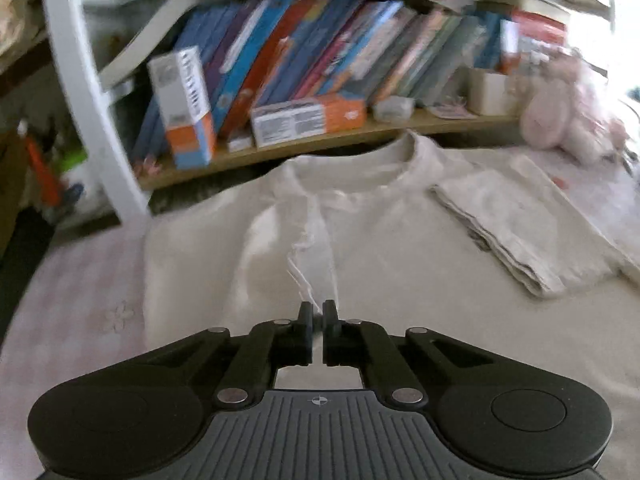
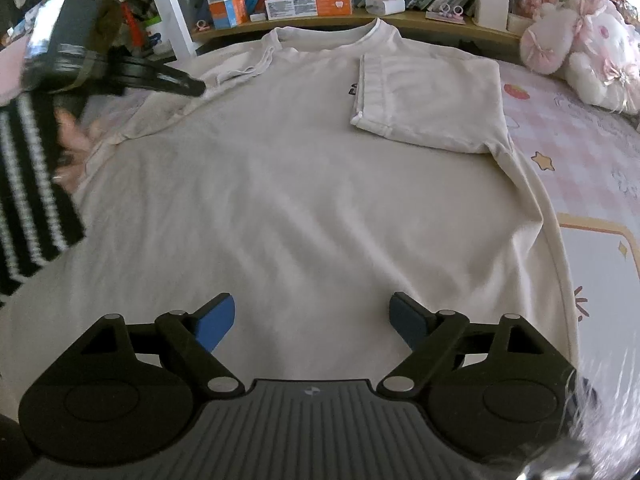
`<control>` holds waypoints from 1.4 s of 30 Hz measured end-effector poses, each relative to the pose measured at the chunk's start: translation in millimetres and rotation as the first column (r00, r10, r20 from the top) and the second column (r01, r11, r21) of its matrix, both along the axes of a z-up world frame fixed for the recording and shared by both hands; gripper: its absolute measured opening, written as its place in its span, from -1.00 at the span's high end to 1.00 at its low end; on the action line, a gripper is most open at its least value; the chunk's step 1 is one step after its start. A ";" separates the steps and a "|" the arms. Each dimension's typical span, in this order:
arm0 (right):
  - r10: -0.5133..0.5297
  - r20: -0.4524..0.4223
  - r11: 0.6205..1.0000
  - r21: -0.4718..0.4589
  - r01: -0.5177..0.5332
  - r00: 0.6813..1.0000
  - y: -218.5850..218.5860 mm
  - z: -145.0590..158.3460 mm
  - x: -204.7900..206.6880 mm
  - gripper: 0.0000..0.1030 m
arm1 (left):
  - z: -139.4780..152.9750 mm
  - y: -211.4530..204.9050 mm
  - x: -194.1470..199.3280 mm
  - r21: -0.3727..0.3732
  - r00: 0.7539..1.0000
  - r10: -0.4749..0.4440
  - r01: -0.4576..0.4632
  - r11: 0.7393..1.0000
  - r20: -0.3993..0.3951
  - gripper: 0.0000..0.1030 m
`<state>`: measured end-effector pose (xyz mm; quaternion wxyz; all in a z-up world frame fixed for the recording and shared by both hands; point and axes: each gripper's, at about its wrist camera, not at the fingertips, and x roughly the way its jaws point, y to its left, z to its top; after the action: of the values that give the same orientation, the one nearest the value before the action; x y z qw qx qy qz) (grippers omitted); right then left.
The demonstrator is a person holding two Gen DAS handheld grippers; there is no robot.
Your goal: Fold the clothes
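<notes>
A wooden bookshelf (image 2: 360, 20) packed with leaning colourful books (image 1: 320, 44) spans twelve o'clock; pink checked bedsheet (image 2: 580, 152) lies at three, sunlit.

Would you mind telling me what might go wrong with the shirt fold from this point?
1. The left tool is shut on only a thin bit of the left sleeve; it may slip out mid-fold.
2. The right tool hangs open above the T-shirt, so nothing pins the body and a pull could drag it, undoing the folded right sleeve.
</notes>
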<state>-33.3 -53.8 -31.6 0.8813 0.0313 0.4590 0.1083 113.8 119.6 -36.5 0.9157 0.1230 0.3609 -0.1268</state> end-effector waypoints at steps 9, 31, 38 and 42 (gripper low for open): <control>-0.030 -0.009 0.999 -0.010 0.030 1.000 5.5 0.6 1.9 -0.64 | -0.3 13.1 13.0 -0.088 0.999 -0.002 -0.003 0.996 -0.051 0.33; -0.124 -0.033 0.991 -0.049 0.122 0.992 11.1 2.0 -8.0 -0.63 | -12.1 8.5 78.2 -0.157 0.995 0.083 -0.090 0.984 -0.046 0.67; -0.183 -0.026 0.982 -0.043 0.182 0.983 5.8 10.7 -9.4 -0.62 | 13.6 61.6 2.8 -0.282 0.994 0.111 -0.113 0.953 -0.023 0.26; -0.230 -0.031 0.972 -0.052 0.228 0.973 5.2 11.6 -19.9 -0.62 | 13.2 84.6 -46.2 -0.299 0.991 0.127 -0.134 0.945 -0.042 0.24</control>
<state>-53.2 -48.7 -20.0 0.8797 0.0649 0.4711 -0.0057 67.7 204.2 -23.3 0.9260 -0.0436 0.3548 -0.1210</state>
